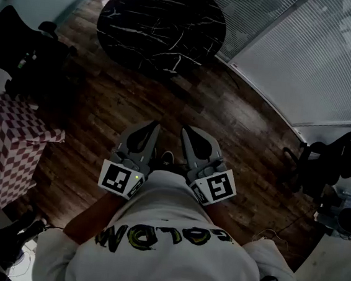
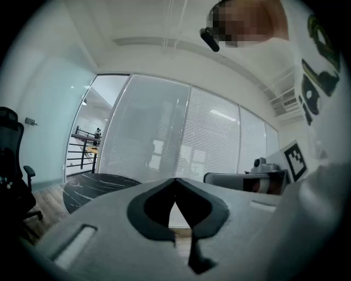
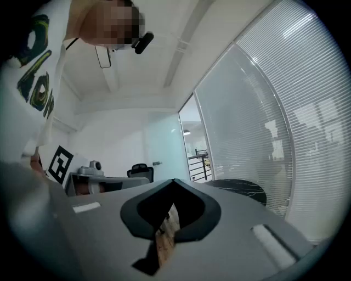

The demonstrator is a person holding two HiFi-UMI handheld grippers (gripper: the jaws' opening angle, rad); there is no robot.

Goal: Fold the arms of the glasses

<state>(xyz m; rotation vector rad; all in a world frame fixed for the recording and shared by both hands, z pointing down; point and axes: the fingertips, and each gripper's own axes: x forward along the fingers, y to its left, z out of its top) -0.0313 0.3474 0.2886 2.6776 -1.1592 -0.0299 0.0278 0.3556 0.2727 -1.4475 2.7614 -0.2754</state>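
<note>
Left claw [image 1: 151, 128] and right claw [image 1: 189, 132] are both pressed together on nothing, held level and side by side just in front of the person's shirt [image 1: 165, 242], pointing toward 12 o'clock. No folding step is in hand; by judgement the task stands at its approach stage. The glasses appear in no view, so their place cannot be told. The next move calls for locating them, possibly on the round black table [image 1: 161, 26] at 12 o'clock, and spreading the jaws before contact. That tabletop is dark and shows nothing legible, and the checkered block [image 1: 13, 144] at 9 o'clock is cut off by the frame edge
</note>
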